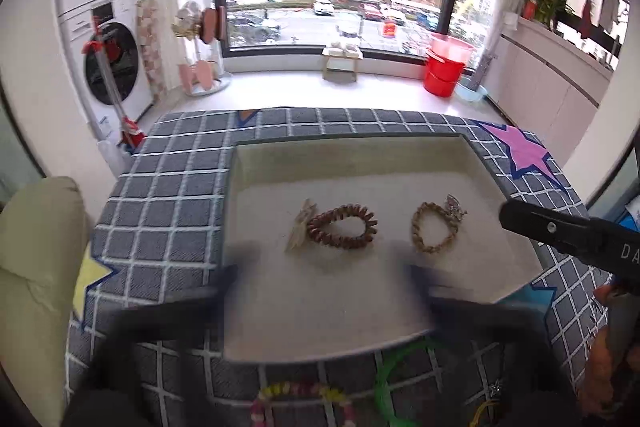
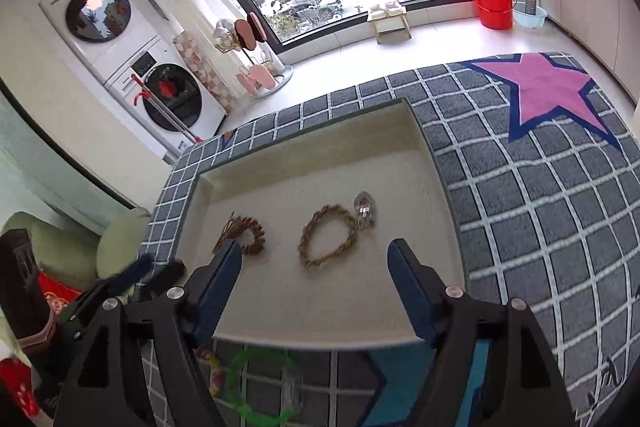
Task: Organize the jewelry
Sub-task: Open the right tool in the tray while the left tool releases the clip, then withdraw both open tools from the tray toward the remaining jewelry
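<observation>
Both claws hang released over the near end of the cream tray (image 2: 436,163): the right gripper (image 2: 316,259) spread wide and empty, the left gripper (image 1: 320,279) seemingly parted too, though blur hides its fingers. Inside the tray lie the brown coil bracelet (image 1: 342,225) and gold braided bracelet (image 2: 328,241), spaced apart as if for display. A green bangle (image 2: 256,387) and beaded bracelet (image 1: 304,399) wait on the checked cloth (image 2: 540,207), probably next.

The left tool (image 1: 324,279) is a dark blur. The bead bracelet (image 1: 304,401) (pink and yellow) is cut off below.
</observation>
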Action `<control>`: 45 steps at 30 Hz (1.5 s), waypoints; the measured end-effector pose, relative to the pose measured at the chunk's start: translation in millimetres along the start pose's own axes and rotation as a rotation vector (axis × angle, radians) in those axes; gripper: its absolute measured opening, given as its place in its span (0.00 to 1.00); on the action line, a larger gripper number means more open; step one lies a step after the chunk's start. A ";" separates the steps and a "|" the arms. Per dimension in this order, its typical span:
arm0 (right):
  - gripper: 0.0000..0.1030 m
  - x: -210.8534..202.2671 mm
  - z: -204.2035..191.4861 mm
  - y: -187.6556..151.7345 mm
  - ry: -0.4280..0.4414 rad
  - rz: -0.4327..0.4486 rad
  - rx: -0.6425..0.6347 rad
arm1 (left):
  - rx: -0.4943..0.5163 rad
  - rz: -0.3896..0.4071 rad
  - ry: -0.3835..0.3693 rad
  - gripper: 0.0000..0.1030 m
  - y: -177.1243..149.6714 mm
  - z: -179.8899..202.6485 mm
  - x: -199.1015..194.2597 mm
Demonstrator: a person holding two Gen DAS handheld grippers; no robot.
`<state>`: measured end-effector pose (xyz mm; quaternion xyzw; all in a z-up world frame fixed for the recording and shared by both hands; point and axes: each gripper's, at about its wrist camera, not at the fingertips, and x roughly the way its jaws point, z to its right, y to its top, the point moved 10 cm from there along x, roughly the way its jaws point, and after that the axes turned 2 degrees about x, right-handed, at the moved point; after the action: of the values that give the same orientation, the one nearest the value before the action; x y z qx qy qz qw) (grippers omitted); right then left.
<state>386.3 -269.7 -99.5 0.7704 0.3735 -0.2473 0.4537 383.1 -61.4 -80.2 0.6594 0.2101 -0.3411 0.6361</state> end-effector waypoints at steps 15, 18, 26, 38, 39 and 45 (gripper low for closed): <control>0.87 -58.0 -1.7 -41.7 -0.018 0.031 -0.057 | -0.002 -0.010 -0.014 1.00 -44.3 -5.1 -59.6; 0.87 -70.0 -2.6 -51.6 -0.029 0.055 -0.074 | 0.001 -0.019 -0.028 1.00 -57.7 -5.8 -69.2; 0.87 -97.9 -4.9 -74.4 -0.065 0.088 -0.085 | 0.036 -0.023 -0.014 1.00 -95.1 -12.0 -89.6; 0.87 -95.0 12.3 -137.0 -0.138 -0.068 -0.082 | 0.036 -0.100 0.008 1.00 -147.4 -36.4 -80.6; 0.87 -94.2 14.5 -142.5 -0.144 -0.077 -0.082 | 0.036 -0.109 0.002 1.00 -150.8 -36.4 -79.0; 0.87 -86.3 29.5 -179.5 -0.185 -0.137 -0.088 | 0.022 -0.151 -0.011 1.00 -168.3 -34.2 -70.0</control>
<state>189.9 -270.6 -143.4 0.6963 0.3923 -0.3311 0.5017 222.0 0.4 -148.5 0.6469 0.2517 -0.3941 0.6024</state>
